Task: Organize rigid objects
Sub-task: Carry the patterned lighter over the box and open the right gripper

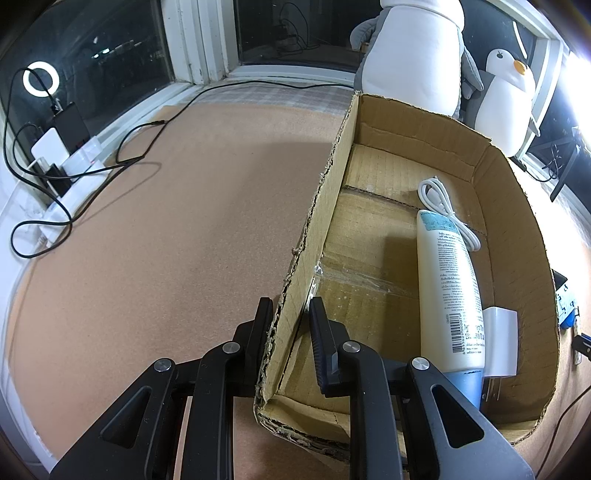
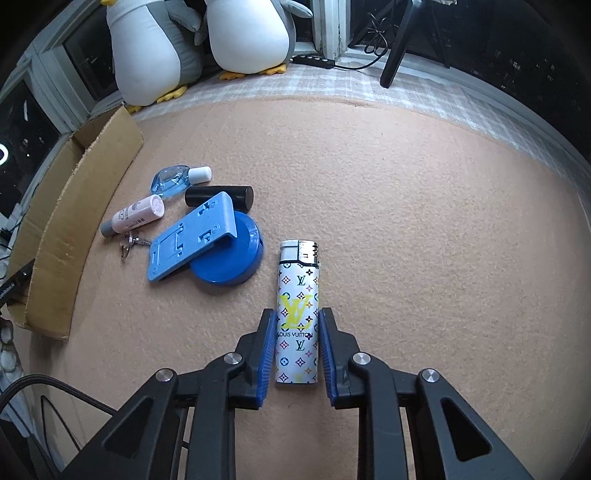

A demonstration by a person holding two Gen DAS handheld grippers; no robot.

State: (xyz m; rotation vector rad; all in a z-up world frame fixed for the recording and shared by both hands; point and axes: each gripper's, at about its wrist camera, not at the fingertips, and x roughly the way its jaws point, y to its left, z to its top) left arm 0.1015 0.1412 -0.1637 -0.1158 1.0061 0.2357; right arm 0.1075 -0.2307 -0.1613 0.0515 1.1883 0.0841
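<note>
Jaws straddle lighter [image 2: 297, 314], apparently touching; left pinches box wall [image 1: 317, 229].

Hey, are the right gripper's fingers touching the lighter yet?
Apart. In the right wrist view, the lighter lies between the right gripper fingers, with thin gaps on both sides.

A home room at night is indicated: plush penguins [image 2: 247, 37] are propped against dark windows [image 1: 295, 29], a power strip [image 1: 70, 173] with chargers is laid along the left sill, and toiletries are scattered on a felt-covered counter [image 2: 406, 221].
</note>
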